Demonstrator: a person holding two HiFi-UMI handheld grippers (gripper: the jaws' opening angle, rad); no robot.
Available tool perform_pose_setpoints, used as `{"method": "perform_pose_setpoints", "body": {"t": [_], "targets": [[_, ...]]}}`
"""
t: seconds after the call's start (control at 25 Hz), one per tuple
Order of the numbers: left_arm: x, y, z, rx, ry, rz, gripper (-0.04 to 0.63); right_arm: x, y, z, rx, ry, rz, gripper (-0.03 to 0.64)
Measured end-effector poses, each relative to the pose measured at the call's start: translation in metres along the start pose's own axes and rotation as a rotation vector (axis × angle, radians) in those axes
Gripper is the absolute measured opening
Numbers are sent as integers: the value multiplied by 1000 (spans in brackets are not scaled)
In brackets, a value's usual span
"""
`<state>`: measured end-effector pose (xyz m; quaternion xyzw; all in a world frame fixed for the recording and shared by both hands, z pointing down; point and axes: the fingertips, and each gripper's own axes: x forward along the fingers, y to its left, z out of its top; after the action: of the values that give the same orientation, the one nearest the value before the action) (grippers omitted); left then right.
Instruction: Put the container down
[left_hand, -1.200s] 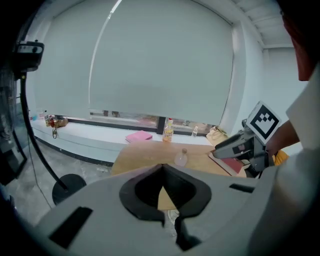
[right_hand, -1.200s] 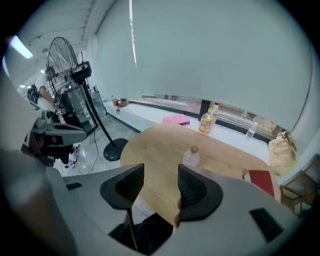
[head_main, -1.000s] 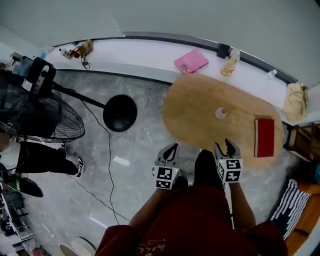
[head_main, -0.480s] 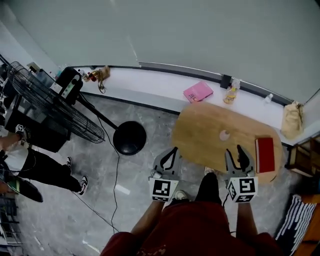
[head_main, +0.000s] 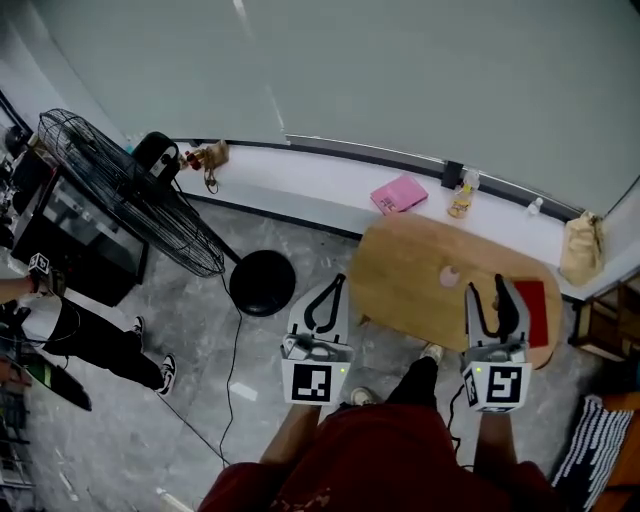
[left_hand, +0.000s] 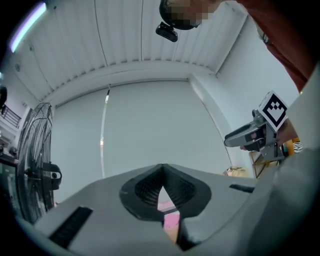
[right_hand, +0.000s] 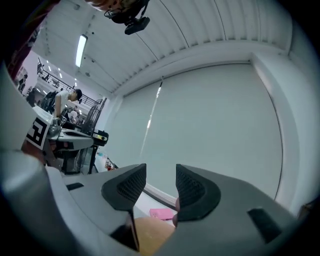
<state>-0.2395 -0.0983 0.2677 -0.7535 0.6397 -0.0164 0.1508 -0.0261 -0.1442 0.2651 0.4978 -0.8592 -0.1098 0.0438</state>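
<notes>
Grey ribbed pads of the left hand-held gripper (left_hand: 161, 172) meet at their tips, closed on nothing. The right hand-held gripper (right_hand: 161, 175) has just narrowed a little, yet its jaws stand apart with only air between them. Both are held up roughly level in front of the person, near the close edge of the oval wooden surface (head_main: 400, 270), and touch nothing on it.

Neither carries a container. On the wood lie a small pale round piece (head_main: 450, 275) near the middle and a red box (head_main: 533, 300) toward the right end, partly behind the right hand-held gripper. I cannot tell which of them is the container.

Judged from this, the setting-down is either finished or not in hand. Any further handling would call for lowering a hand-held gripper to the wood, and the left jaws would first need to open.
</notes>
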Motion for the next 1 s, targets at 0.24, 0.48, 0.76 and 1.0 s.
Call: {"method": "perform_pose_setpoints", "body": {"t": [0.24, 0.48, 0.76, 1.0], "targets": [[-9, 1, 10, -54, -28, 36, 5, -6, 7, 3, 4, -20, 16, 178], [-15, 2, 14, -67, -37, 44, 5, -9, 8, 3, 5, -15, 18, 155], [-19, 3, 15, -59, -31, 42, 5, -13, 7, -2, 7, 4, -15, 9], [-21, 2, 15, -62, -31, 42, 5, -15, 5, 1, 15, -13, -13, -3]]}}
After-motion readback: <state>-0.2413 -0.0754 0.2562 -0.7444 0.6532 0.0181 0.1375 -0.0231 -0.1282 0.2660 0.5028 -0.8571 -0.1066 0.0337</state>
